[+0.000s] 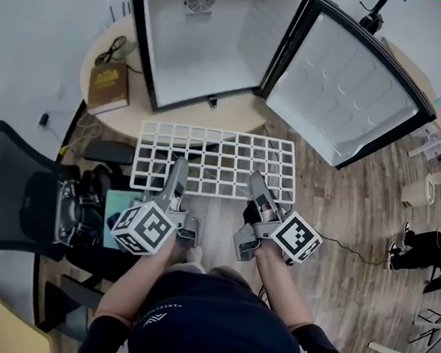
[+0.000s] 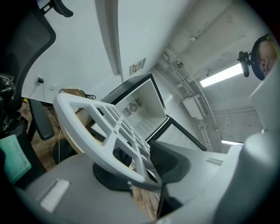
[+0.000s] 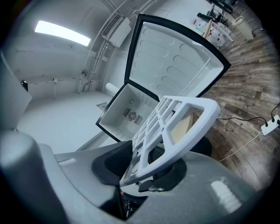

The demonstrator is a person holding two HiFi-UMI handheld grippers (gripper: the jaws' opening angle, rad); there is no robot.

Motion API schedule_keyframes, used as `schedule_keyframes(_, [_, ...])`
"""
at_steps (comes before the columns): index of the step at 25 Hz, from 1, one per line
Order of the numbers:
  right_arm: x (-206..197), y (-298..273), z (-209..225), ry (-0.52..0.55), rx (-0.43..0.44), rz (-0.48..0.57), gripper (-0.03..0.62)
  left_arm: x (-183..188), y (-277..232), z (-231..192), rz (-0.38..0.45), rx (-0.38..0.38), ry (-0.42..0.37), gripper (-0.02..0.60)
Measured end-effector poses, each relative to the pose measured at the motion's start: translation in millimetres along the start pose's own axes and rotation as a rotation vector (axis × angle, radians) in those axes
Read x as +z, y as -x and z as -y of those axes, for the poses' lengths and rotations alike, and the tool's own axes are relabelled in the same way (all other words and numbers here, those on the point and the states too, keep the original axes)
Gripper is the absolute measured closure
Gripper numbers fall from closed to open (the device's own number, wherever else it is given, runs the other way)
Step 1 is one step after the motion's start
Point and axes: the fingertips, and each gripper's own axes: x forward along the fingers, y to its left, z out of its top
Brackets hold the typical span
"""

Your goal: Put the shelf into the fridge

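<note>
the white grid shelf (image 1: 214,162) hangs level in the air above the wooden floor (image 1: 357,217), just short of the open fridge (image 1: 217,62) at 12 o'clock. the fridge stands on a round desk (image 1: 125,119), its door (image 1: 347,91) swung out toward 2 o'clock. the left gripper (image 1: 178,167) is clamped on the shelf's near rim at 7 o'clock, with the rim pinched between its pads. the right gripper (image 1: 257,182) grips the same rim at 5 o'clock. a book (image 1: 108,86) lies on the desk at 10 o'clock, and a black chair (image 1: 15,189) sits at 9 o'clock.
</note>
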Motion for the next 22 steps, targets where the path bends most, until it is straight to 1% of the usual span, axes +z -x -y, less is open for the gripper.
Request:
schedule_keyframes(5, [10,-26,7,0.003,0.0,-0.03,0.48,3,-22,-10,0.004,0.031,0.026,0.448])
schedule_keyframes(9, [27,-47,12,-0.001,0.025,-0.057,0.48,9,-43,-8,0.023,0.06,0.015,0.448])
schedule_keyframes(12, [42,-66,15,-0.005,0.059,-0.087,0.479,14,-61,-5,0.053,0.077,-0.003,0.448])
schedule_keyframes(16, [67,-87,20,0.0,0.097,-0.127,0.479,11,-82,2,0.096,0.111,0.014,0.448])
schedule_keyframes(22, [94,-119,26,0.003,0.158,-0.191,0.479,13,-110,7,0.16,0.169,0.006,0.449])
